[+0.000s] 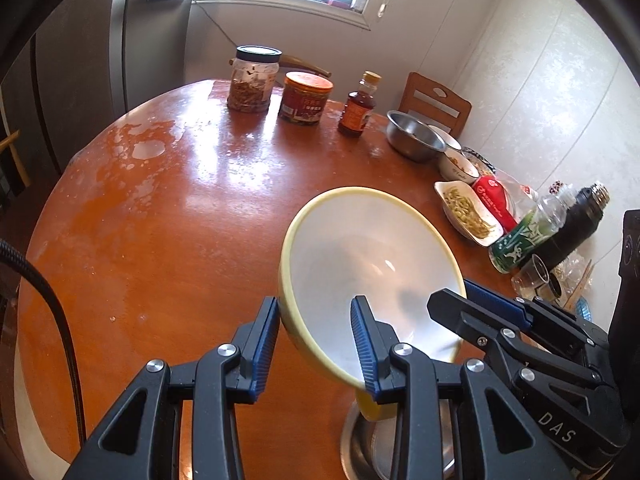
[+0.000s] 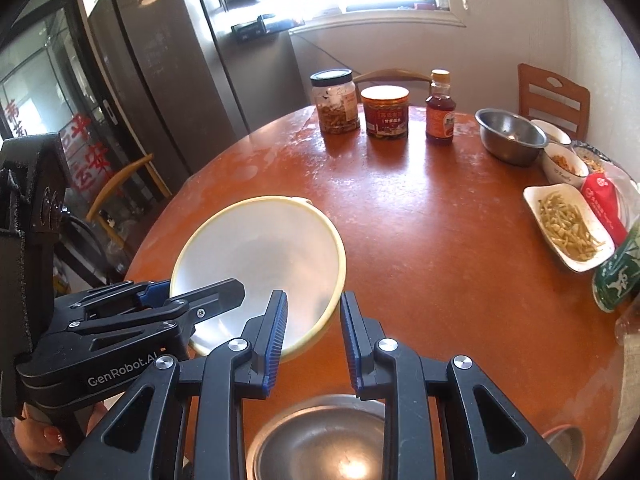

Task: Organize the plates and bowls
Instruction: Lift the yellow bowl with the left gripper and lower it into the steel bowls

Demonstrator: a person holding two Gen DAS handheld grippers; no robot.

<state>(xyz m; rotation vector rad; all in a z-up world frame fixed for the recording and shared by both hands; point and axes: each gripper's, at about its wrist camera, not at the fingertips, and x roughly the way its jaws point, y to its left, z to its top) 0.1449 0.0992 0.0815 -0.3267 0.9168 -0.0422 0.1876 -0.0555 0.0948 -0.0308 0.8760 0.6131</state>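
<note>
I hold one pale bowl (image 1: 360, 264) with both grippers, clear above the round orange table (image 1: 160, 220).

Left gripper (image 1: 316, 344): the jaws are narrow and clamped on the bowl's near wall. The left finger sits outside the yellow rim; the right finger sits inside the white basin. The bowl tilts, its opening facing back toward the fingers.

Right gripper (image 2: 314, 340): the jaws are narrow and grip the opposite side of the rim. The left finger lies inside the basin and the right finger outside the rim. In the left wrist view this gripper enters from the right of my left fingers and meets the bowl at its lower right edge.

Below the fingers: a steel bowl (image 2: 320, 440) rests on the table directly beneath the right gripper, its interior facing up. A second steel rim shows to the right of it, partly cut off.

Beyond the fingertips, at the table's far edge: a clear jar (image 2: 335, 102), a red tub (image 2: 385, 113) and a small bottle (image 2: 439, 110) stand in a row. To the right of them sits a steel basin (image 2: 510, 136), then a white bowl (image 2: 564, 164) with food and a square white dish (image 2: 568, 228) of pale strips.
</note>
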